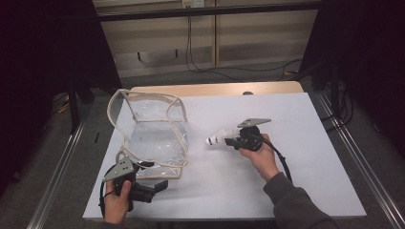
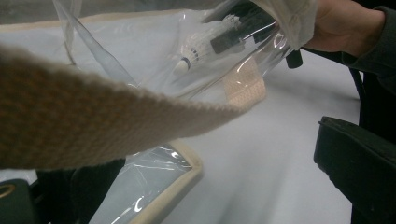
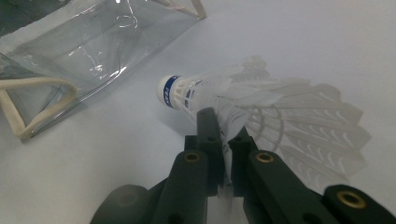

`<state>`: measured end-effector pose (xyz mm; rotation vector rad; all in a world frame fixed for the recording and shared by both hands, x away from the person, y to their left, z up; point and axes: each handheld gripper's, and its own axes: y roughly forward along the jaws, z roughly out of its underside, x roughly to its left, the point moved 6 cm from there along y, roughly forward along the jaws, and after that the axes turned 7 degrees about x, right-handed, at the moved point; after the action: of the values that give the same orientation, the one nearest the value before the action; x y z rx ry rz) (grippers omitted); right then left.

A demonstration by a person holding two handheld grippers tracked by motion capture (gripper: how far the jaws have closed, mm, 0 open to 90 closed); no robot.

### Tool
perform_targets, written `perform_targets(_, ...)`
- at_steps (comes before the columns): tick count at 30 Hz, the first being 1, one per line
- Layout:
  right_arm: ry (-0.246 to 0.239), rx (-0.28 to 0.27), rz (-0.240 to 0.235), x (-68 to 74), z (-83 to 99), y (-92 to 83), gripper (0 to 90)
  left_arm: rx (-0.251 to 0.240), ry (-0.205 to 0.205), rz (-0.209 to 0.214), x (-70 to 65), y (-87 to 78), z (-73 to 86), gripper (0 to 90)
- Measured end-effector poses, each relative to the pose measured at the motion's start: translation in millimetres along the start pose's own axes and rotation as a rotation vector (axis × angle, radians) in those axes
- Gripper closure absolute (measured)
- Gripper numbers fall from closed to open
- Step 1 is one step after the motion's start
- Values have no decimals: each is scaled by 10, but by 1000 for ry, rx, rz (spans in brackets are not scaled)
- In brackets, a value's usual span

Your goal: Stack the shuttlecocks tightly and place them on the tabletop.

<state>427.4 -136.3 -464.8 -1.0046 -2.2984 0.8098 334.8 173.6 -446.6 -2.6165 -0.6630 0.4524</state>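
- Right gripper point(image 3: 223, 140) pinches a white shuttlecock point(image 3: 243, 100) by its feathers (cork toward the bag), above the white table point(image 1: 286, 181)
- Left gripper point(image 1: 143, 188) sits at the clear pouch point(image 1: 153, 133); cream strap point(image 2: 93, 126) crosses its jaws, grip unclear

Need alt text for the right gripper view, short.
The right tongs are shut on the feathers of a white shuttlecock with a blue-banded cork, held above a white table. A clear plastic bag with beige trim lies at upper left.
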Motion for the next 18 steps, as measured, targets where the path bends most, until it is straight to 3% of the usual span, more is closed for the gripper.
perform_targets(4, 13, -6, -15, -2, -35, -75, 887, 1, 3, 4, 3, 4, -2, 15)
perform_targets(18, -22, 8, -39, 82, -173, -264, 886, -6, -2, 0, 4, 11, -9, 13)
